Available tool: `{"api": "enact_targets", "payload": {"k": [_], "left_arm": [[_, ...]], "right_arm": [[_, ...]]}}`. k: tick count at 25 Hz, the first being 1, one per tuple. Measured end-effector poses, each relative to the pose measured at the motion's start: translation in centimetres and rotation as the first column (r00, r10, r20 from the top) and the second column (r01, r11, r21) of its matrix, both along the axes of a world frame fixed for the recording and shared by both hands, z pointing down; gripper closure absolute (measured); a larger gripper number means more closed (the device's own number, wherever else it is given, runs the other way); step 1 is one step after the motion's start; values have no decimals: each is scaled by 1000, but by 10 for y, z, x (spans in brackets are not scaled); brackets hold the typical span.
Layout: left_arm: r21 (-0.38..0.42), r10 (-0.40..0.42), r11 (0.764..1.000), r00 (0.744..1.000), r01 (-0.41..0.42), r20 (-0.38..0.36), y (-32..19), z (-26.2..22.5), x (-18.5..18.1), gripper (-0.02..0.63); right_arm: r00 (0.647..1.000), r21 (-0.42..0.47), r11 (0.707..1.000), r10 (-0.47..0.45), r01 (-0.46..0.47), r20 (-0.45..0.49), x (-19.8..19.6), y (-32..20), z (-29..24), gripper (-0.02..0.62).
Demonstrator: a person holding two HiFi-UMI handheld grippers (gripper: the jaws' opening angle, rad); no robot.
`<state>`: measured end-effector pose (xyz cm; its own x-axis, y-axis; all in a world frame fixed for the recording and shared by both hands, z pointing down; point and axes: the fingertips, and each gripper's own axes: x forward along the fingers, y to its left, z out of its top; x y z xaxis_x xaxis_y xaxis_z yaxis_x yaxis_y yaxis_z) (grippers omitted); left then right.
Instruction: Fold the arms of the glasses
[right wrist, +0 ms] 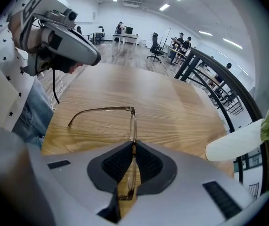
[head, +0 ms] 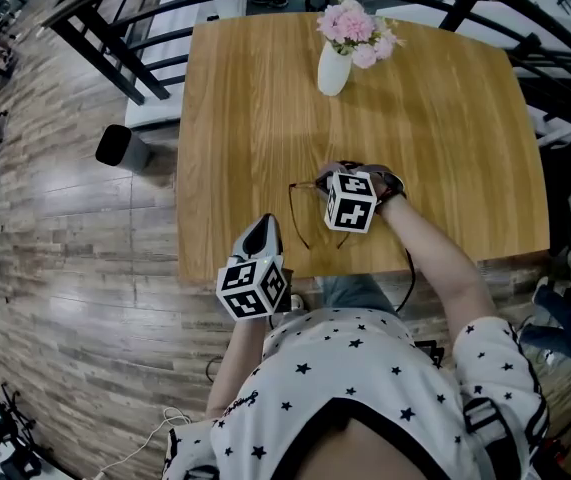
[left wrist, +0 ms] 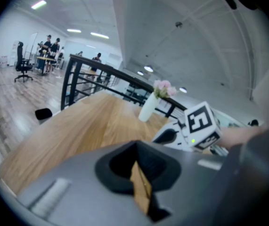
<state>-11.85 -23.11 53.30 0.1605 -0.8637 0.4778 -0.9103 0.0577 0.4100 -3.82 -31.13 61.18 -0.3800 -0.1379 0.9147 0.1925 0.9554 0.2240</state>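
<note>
— What is the head view showing?

— A person is leaning over a wooden table (head: pixel 445 148). The glasses (head: pixel 293 208) are lying near its front edge, with one arm (head: pixel 295 223) reaching out toward the person. The right gripper (head: pixel 331 175) is sitting over the front of the frame. The left gripper (head: pixel 265 226) is hanging at the table's near edge, just left of the glasses and apart from them. A vase (head: pixel 333 68) is standing well behind, toward the far edge.

— And the left gripper view?

— Its jaws are pressing almost together, leaving only a sliver of table showing between them. Nothing seems to be sitting in that slit, though the picture is blurring there. The gripper is pointing across the table toward the vase, and the right gripper's marker cube (left wrist: pixel 201 125) is showing at the right.

— The right gripper view?

— There the jaws are clamping on the glasses, pinching the front of the frame edge-on. One lens is sticking out beyond the jaws. The arm at its far corner is standing open, running off to the left over the table. The left gripper is hovering at upper left, clear of the glasses. The vase is showing at the right edge.
</note>
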Motion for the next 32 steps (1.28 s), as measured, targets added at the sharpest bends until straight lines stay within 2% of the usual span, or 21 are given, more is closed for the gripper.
{"api": "enact_targets", "payload": {"k": [8,17,32], "left_arm": [[13,25,1000,1000,-25,8,17,-7,-3,600],[41,78,996,997,-78,13,47,-19,5,600],[85,122,989,992,-123,16,96,-31,10,600]], "right_arm": [[996,71,995,59,-64,72,-3,11,-31,574],[982,165,976,117,-141,149,3,43,-62,574],[933,291,912,203,-291,297,9,102,-113,574]]}}
